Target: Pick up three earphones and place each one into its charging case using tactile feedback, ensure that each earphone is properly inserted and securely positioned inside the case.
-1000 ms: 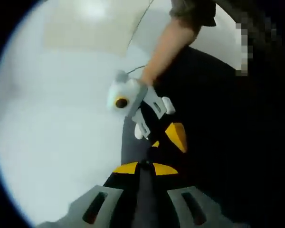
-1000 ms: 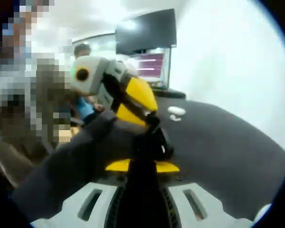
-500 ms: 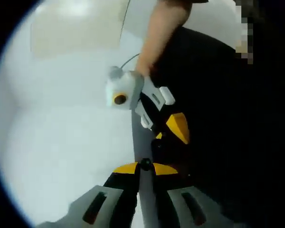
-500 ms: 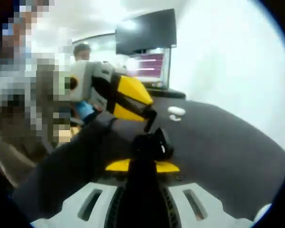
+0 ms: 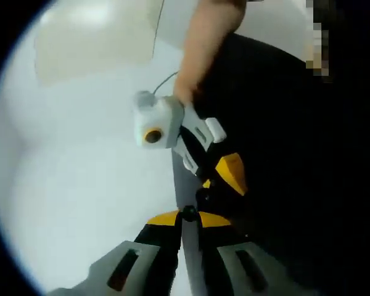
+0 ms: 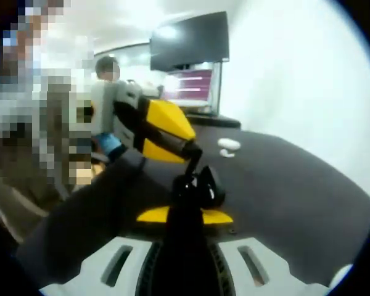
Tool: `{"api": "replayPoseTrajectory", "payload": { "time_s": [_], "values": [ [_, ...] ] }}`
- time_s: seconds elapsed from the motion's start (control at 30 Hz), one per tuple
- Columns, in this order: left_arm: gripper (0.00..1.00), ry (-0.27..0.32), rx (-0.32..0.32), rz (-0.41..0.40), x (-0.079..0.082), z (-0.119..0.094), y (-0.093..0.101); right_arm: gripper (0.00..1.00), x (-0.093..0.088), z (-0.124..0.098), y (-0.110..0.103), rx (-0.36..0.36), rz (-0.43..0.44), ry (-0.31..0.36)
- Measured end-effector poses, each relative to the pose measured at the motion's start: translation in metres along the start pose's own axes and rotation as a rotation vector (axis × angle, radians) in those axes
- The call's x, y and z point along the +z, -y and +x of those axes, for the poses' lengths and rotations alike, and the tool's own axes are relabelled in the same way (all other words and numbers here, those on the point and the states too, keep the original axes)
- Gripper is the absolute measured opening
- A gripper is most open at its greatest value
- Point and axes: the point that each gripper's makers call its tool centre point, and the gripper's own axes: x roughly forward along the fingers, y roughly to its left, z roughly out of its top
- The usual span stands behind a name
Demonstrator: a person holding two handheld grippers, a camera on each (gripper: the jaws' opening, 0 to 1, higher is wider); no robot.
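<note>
A small black charging case (image 6: pixel 200 187) is pinched at the tips of my right gripper (image 6: pixel 186 213), just above the black table (image 6: pixel 283 185). My left gripper (image 6: pixel 192 158) reaches in from the left with its yellow-and-black jaws together, its tips a little above the case and not touching it. Far back on the table lie a white charging case (image 6: pixel 229 143) and a small white earphone (image 6: pixel 224 153). In the left gripper view my left gripper (image 5: pixel 188 215) has its jaws together, and the right gripper (image 5: pixel 225 176) hangs close in front of it, held by a person's hand (image 5: pixel 184 95).
A dark monitor (image 6: pixel 190 40) and a lit screen (image 6: pixel 194 86) stand behind the table's far edge. A person (image 6: pixel 105 68) sits at the back left. A white wall (image 6: pixel 296 80) is on the right. A pale floor (image 5: pixel 80 185) lies beside the table.
In the right gripper view, the left gripper has drawn back up and to the left, off the black case it was touching. The right gripper still holds the case.
</note>
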Motion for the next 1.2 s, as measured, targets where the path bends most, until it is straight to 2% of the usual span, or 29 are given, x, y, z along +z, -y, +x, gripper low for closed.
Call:
{"api": "replayPoseTrajectory", "payload": {
  "time_s": [0.07,0.33,0.63,0.73,0.83,0.97,1.07,1.13,1.2],
  "values": [
    [0.08,-0.018,-0.003,0.053,-0.003,0.001,0.001,0.19,0.0,0.0,0.0,-0.001,-0.001,0.0],
    [0.08,-0.014,-0.02,0.046,-0.002,0.001,0.004,0.19,0.0,0.0,0.001,-0.001,-0.002,-0.001],
    [0.08,-0.032,-0.043,0.085,-0.005,0.006,0.012,0.19,0.0,0.0,-0.001,-0.002,-0.002,-0.001],
    [0.08,-0.012,-0.09,0.01,-0.002,0.004,0.017,0.19,0.0,0.0,0.0,-0.002,-0.002,0.0],
    [0.08,-0.012,-0.096,0.0,-0.001,0.001,0.018,0.19,0.0,0.0,0.0,-0.001,-0.003,0.0],
    [0.08,0.008,-0.116,-0.104,0.002,-0.006,0.017,0.19,0.0,0.0,0.0,-0.001,-0.002,0.0],
    [0.09,0.009,-0.123,-0.165,-0.002,-0.01,0.013,0.19,0.0,0.0,-0.001,-0.001,-0.001,0.0],
    [0.09,0.013,-0.124,-0.228,-0.007,-0.012,0.011,0.19,0.0,0.0,-0.001,-0.002,-0.001,0.0],
    [0.09,0.035,-0.145,-0.339,-0.011,-0.015,0.009,0.19,0.0,0.0,0.0,-0.002,-0.001,0.001]
  ]
}}
